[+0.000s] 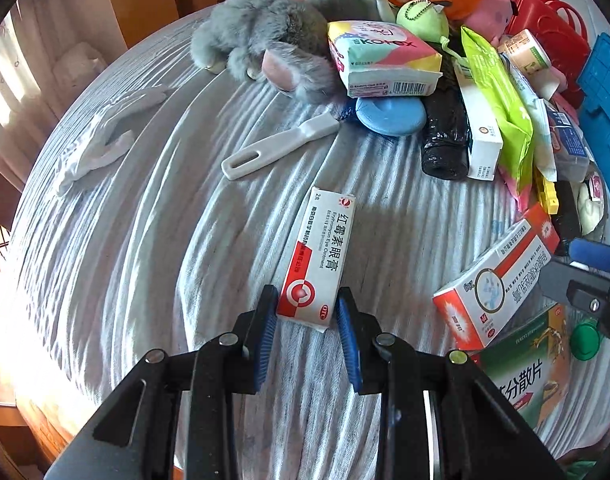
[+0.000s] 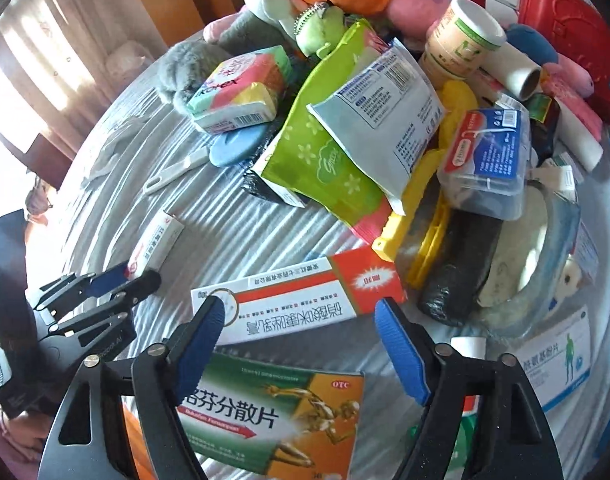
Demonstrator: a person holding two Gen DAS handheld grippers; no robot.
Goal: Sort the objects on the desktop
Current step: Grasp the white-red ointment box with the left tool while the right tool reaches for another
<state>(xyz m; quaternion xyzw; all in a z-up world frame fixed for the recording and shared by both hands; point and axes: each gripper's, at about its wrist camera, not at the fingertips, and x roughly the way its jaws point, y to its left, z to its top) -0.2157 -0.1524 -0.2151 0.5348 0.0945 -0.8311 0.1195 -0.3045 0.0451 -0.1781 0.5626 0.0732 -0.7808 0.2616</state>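
My left gripper (image 1: 307,312) stood with its blue pads narrowly apart around the near end of the eye ointment box (image 1: 319,256); the box lay flat on the striped cloth (image 1: 165,240), and I could not tell whether the pads actually pressed its sides. Taking that box as the landmark, the white plastic handle (image 1: 273,148) lay beyond it, the grey plush toy (image 1: 265,44) farther beyond, and the Kotex pack (image 1: 381,56) just right of the plush, resting over a blue round disc (image 1: 389,114). To the right of the ointment box lay the red-and-white cream box (image 2: 297,292), apart from it. My right gripper (image 2: 301,328) hung spread wide over that cream box, one pad near each of its ends, gripping nothing. On the near side of the cream box, under my right fingers, lay the green-and-orange tablet box (image 2: 273,412). Beyond the cream box rose the pile, with the green pouch (image 2: 321,152) at its front
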